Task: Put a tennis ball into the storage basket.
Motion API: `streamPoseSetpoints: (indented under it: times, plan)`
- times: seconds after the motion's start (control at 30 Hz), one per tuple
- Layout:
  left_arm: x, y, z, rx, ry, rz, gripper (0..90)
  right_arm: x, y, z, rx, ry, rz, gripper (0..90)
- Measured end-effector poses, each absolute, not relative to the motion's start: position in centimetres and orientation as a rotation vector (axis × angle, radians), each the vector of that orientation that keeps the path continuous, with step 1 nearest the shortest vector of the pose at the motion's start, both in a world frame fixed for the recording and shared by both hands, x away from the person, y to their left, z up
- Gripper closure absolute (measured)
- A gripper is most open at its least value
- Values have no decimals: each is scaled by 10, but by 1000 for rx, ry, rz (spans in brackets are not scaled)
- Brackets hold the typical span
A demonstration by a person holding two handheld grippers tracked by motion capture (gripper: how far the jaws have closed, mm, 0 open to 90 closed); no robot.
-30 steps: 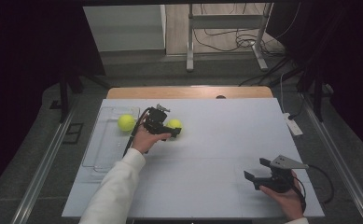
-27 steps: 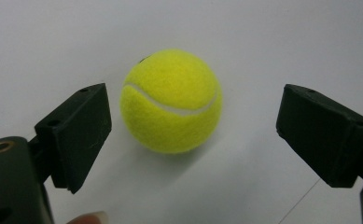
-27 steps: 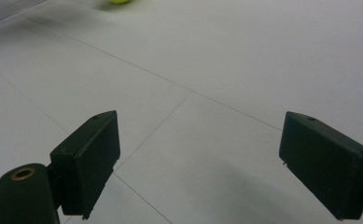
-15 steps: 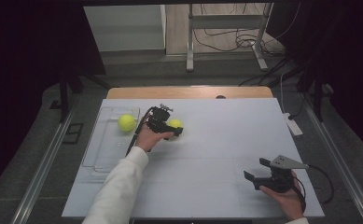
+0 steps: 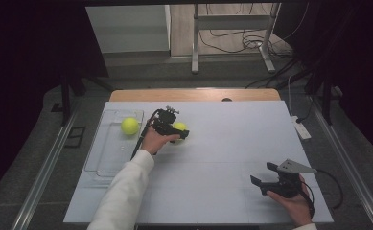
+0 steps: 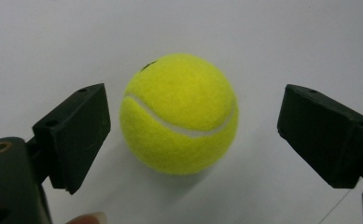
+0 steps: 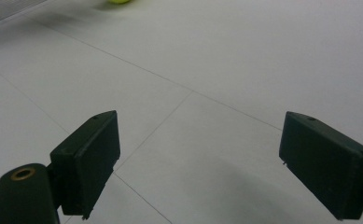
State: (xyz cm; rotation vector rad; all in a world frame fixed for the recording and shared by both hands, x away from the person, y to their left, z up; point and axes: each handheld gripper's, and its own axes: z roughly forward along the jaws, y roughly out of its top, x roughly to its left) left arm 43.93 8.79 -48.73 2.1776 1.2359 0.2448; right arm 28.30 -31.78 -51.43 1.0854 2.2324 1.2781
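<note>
My left gripper [image 6: 188, 140] has its jaws spread wide around the fuzzy yellow tennis ball [image 6: 180, 113], which sits on the white table [image 5: 222, 158] between the pads, clear of both. I judge this the reach-to-grasp step: next I should ease forward a little and close squarely on the ball's middle, then carry it to the clear plastic tray [image 5: 108, 158] off to the gripper's side, where another yellow tennis ball [image 5: 130, 126] lies. My right gripper [image 5: 266, 175] rests released, holding nothing, well apart.
</note>
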Motion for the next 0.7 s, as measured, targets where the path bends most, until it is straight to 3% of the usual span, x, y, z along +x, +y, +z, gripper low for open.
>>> streamPoseSetpoints:
  times: [0.43, 0.7]
  plan:
    - [446, 80, -500, 2201, 1263, 245, 124, 283, -318, -514, 1082, 2235, 1275, 129]
    - [446, 80, -501, 2211, 1283, 288, 258, 283, -318, -515, 1083, 2237, 1272, 130]
